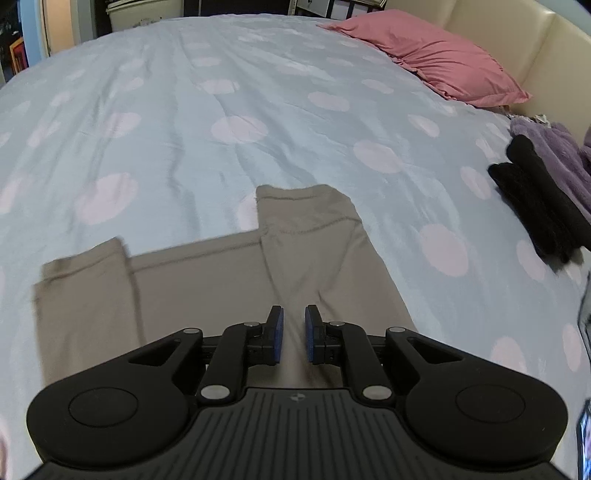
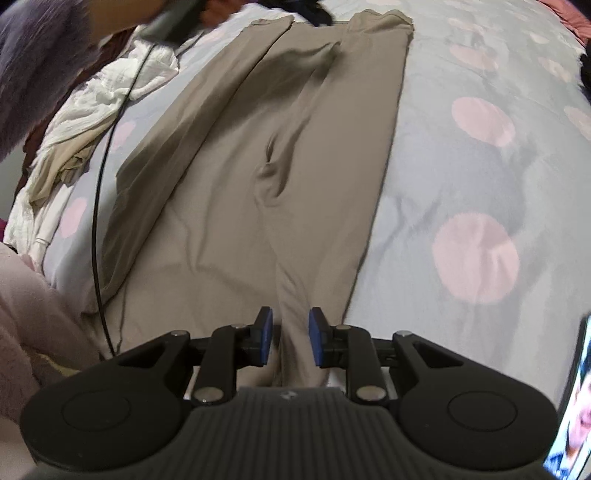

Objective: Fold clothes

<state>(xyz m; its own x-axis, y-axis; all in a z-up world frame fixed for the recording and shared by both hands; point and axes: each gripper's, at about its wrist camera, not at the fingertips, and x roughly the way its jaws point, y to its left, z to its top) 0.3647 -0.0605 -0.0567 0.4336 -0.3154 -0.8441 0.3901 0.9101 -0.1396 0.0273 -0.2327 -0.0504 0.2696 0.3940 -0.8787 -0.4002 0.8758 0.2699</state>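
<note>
While angled down | both grippers [image 1: 293, 334] [image 2: 290, 338] seemingly pinch tan trousers [image 2: 258, 166].

Your left gripper [image 1: 294, 334] body hides the near end of the taupe garment [image 1: 207, 280]. The purple fleece [image 1: 554, 155] and the phone screen [image 2: 576, 406] are cut off at the right edges. The dark object [image 2: 173, 18] at top left of your right view is blurred beyond identification.

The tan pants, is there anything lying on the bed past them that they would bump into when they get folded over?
Nothing visible. Beyond the tan pants the spotted bedspread lies bare. The black clothes and pink pillow sit off to the side. A thin black cable runs along one edge of the pants.
</note>
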